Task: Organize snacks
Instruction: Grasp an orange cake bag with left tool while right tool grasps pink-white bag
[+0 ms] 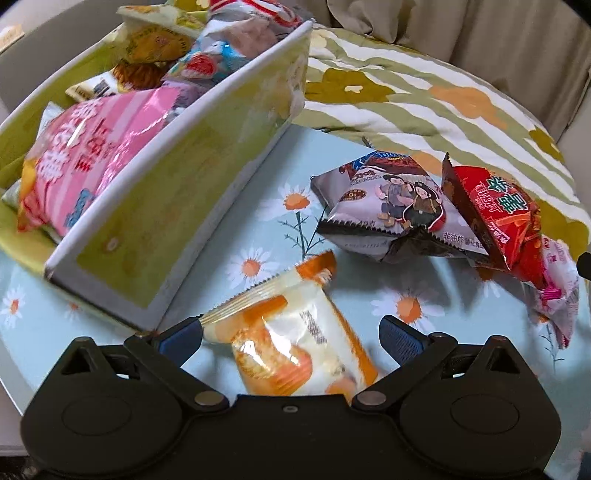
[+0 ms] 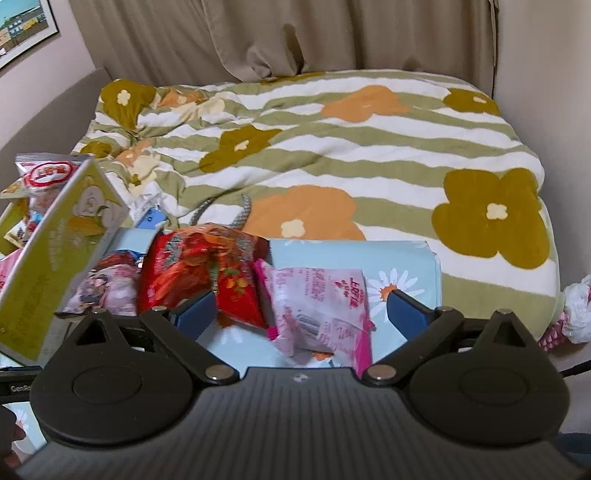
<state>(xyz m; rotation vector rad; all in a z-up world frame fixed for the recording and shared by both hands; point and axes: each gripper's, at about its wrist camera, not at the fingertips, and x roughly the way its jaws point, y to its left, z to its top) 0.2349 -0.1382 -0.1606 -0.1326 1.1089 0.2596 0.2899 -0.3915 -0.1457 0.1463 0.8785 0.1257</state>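
Note:
An orange-and-white snack packet (image 1: 295, 343) lies on the daisy-print tablecloth (image 1: 258, 229) between the fingers of my left gripper (image 1: 291, 330), which is open; its left pad touches the packet's crimped edge. To the left stands a green-and-white box (image 1: 177, 192) holding a pink bag (image 1: 92, 162) and several other snacks. Further right lie a grey cartoon packet (image 1: 388, 206), a red packet (image 1: 495, 218) and a pink-and-white packet (image 1: 557, 291). My right gripper (image 2: 301, 312) is open around the pink-and-white packet (image 2: 321, 306), with the red packet (image 2: 199, 266) just at its left finger.
Behind the table lies a striped quilt (image 2: 332, 147) with large flowers, and beige curtains (image 2: 277, 33) hang beyond it. The box (image 2: 55, 258) stands at the far left in the right wrist view. A black device (image 2: 14, 384) sits low at the left edge.

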